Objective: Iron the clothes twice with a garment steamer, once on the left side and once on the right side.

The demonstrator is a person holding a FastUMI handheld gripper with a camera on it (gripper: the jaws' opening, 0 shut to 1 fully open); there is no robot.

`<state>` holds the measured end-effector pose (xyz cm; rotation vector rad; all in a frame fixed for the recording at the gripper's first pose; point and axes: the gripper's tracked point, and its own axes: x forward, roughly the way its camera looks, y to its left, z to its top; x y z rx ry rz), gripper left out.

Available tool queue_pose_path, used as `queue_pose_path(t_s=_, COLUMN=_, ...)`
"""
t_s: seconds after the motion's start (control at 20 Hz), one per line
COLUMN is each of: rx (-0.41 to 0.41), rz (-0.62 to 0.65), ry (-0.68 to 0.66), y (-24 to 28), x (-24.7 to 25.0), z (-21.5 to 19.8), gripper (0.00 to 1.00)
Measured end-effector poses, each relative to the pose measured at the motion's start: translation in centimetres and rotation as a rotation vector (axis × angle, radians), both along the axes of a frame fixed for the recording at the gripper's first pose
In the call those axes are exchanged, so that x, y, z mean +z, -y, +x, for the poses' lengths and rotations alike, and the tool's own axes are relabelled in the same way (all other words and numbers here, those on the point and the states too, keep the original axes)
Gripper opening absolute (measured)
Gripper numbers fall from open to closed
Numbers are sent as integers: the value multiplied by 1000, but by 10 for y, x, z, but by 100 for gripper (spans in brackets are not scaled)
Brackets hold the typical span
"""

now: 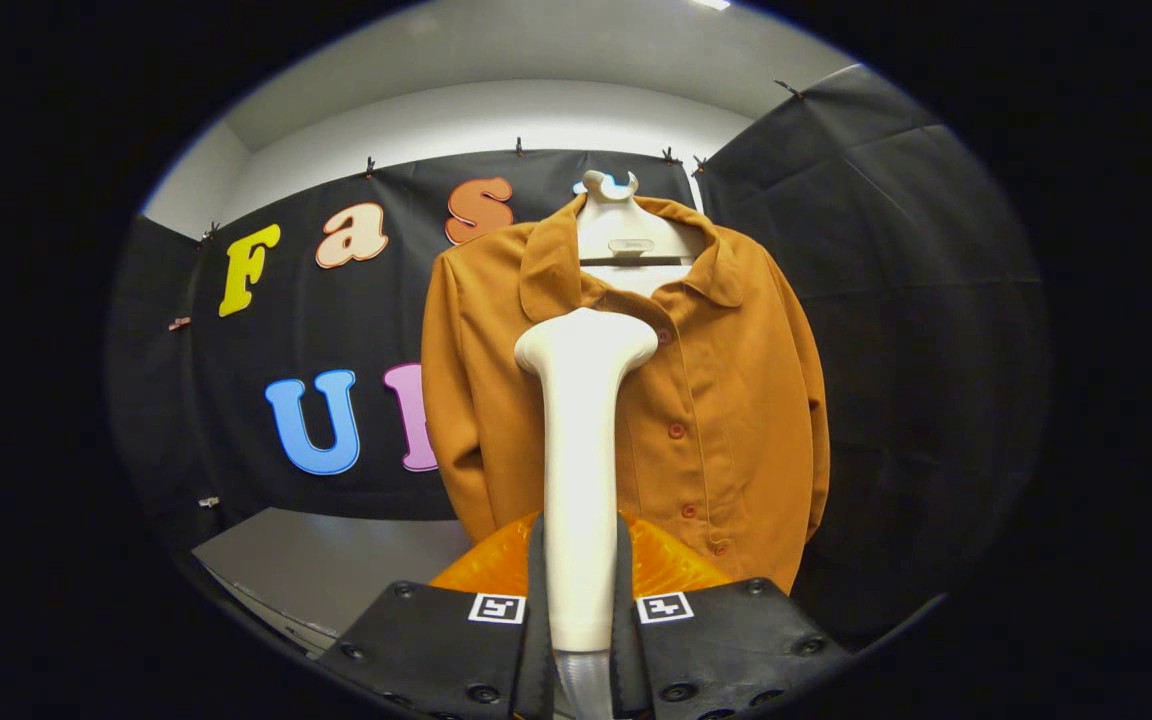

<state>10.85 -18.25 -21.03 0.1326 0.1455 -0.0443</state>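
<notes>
An orange-brown buttoned shirt (726,400) hangs on a white hanger (626,225) in front of the black booth wall. My gripper (581,600) is shut on the white handle of the garment steamer (581,470), both fingers pressing its sides. The steamer stands upright ahead of me, its wide head (586,345) up at the shirt's upper chest, just left of the button line. I cannot tell if the head touches the cloth. The steamer's translucent orange tank (666,560) bulges out just beyond the fingers.
A grey tabletop (336,560) lies low on the left below the wall cloth. Black cloth walls close the booth behind and to the right of the shirt.
</notes>
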Motion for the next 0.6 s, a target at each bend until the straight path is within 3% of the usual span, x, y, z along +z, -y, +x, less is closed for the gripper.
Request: queue_pose_path(t_s=0.6, rx=-14, rz=1, ry=-239, y=9, x=-121, z=-32, gripper=26)
